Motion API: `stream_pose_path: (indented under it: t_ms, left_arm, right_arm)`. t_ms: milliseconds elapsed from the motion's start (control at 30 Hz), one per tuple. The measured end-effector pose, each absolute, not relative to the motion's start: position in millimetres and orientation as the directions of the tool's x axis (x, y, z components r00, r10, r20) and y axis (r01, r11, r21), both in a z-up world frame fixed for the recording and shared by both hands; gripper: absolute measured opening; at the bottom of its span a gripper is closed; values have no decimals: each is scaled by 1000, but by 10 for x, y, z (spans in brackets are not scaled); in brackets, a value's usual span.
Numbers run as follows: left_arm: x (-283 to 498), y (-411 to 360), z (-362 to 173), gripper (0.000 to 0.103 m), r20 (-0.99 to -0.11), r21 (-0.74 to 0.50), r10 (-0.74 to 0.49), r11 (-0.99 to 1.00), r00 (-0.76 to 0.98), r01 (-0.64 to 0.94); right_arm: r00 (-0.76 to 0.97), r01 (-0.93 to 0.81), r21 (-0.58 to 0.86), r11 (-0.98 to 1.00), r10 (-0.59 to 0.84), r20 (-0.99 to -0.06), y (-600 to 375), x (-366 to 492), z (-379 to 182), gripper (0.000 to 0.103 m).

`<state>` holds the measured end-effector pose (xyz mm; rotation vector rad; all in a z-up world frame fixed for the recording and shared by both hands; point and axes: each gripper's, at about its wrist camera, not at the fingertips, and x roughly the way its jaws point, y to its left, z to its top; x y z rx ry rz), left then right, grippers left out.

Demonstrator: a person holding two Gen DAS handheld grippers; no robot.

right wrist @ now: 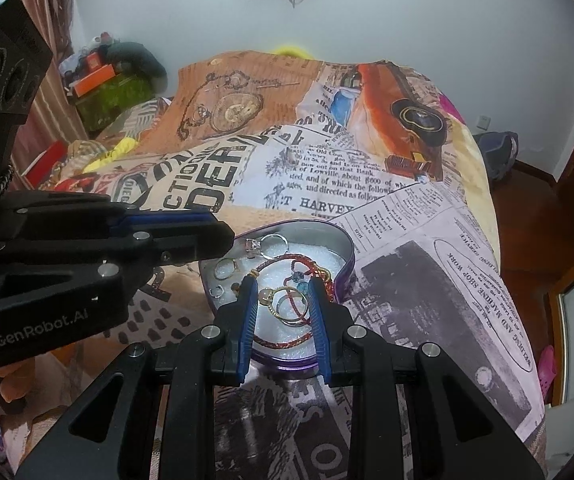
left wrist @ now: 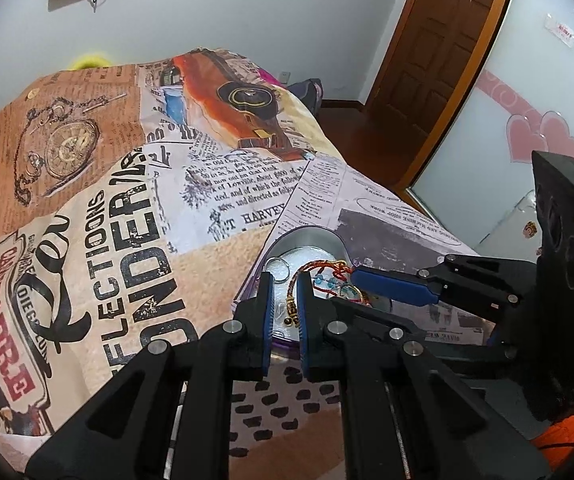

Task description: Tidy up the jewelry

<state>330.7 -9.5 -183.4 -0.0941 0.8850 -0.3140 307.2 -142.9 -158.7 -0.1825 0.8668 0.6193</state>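
Observation:
A purple heart-shaped tin [right wrist: 347, 256] with white lining lies on the printed bedspread. It holds several rings [right wrist: 279, 298], a red-gold braided cord bracelet [right wrist: 287, 342] and blue beads [right wrist: 297, 280]. My right gripper [right wrist: 281, 284] hovers just over the tin, jaws open around the gold rings, holding nothing. My left gripper [left wrist: 285, 280] is part open over the tin's [left wrist: 307, 236] left side, with the bracelet's gold bead end [left wrist: 291, 312] between its jaws; whether it grips it is unclear. It shows as a black body [right wrist: 191, 236] in the right wrist view.
The bedspread [left wrist: 127, 220] with newspaper, pocket-watch and car prints covers a raised bed. A brown door [left wrist: 439, 60] and wooden floor are at the right. Boxes and clutter [right wrist: 103, 80] sit at the bed's far left by a curtain.

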Motion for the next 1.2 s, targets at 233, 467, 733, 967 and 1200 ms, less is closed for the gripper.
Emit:
stream_pose_path:
  t_ms: [233,467,733,967,1200]
  left_arm:
    - [3284,-71,-1805,9,-745,-198,-287,957,602,211]
    - [3190,-10,-1690,9,-732,-172,-253,967,632,188]
    - [2966,94,-1413,20,-690,-155,-228,974,687,166]
    - [2637,139,-999,20,-620,-127,-197,980,759,151]
    - [2071,117,-388,23,-472,-94,-169,985,865,142]
  right_arm:
    - [487,-587,73,807,424,-763,-1386,3070,-1621,23]
    - [508,-574,50,818,403,-761,-1382,3057,-1571,23]
    - [529,-568,39,822,401,-748,-1397,2991,-1392,25]
    - [581,-559,35,828,421,-696,-1468,2801,-1009,25]
    - [707,-544,42,838,485,-514,-1693,2275,-224,25]
